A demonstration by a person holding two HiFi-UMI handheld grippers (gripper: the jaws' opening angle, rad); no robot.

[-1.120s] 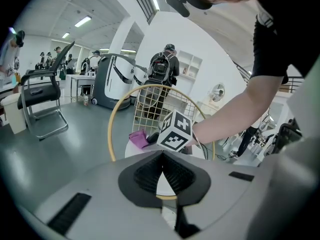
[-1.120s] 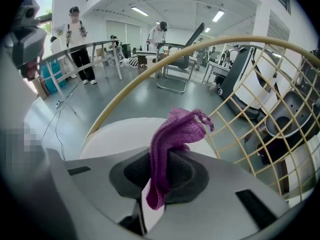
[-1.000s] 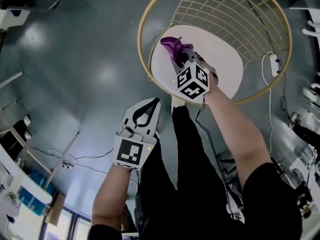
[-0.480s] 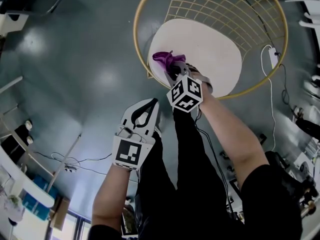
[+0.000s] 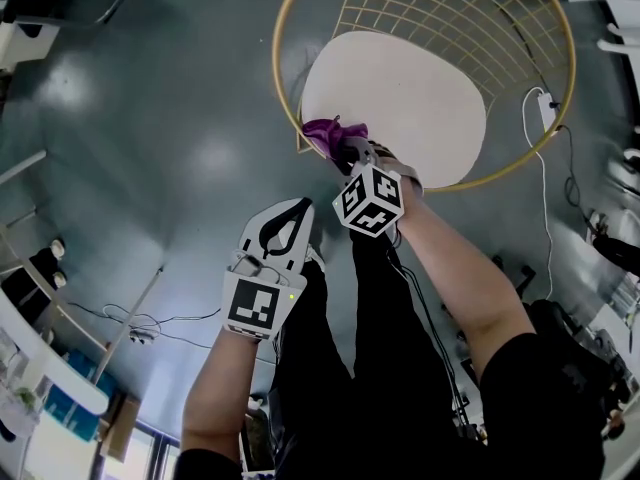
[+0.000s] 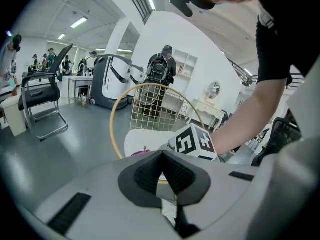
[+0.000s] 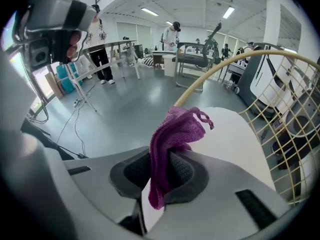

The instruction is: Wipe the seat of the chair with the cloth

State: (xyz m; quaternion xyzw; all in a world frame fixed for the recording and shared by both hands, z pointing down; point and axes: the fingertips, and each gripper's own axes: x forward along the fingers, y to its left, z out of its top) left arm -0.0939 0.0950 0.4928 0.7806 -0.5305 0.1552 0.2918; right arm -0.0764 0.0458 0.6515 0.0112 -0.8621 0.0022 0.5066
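Observation:
A purple knitted cloth (image 5: pixel 330 135) (image 7: pixel 172 144) is pinched in my right gripper (image 5: pixel 345 150) (image 7: pixel 162 171), which is shut on it. The cloth rests on the near left edge of the chair's white seat (image 5: pixel 400 103) (image 7: pixel 235 134), just inside the gold wire frame (image 5: pixel 283 98). My left gripper (image 5: pixel 285 223) (image 6: pixel 161 176) hangs lower, off the chair, above the grey floor; its jaws are shut with nothing between them. In the left gripper view the seat (image 6: pixel 140 139) and the right gripper's marker cube (image 6: pixel 192 141) show ahead.
The chair has a gold wire basket back (image 5: pixel 470 28). A white power strip and cable (image 5: pixel 548 128) lie on the floor to its right. Cables (image 5: pixel 140 318) run over the floor at lower left. An office chair (image 6: pixel 42 101) and people stand far off.
My right gripper has drawn the cloth from the seat's left middle toward the near left edge, closer to me. The left gripper has stayed where it was.

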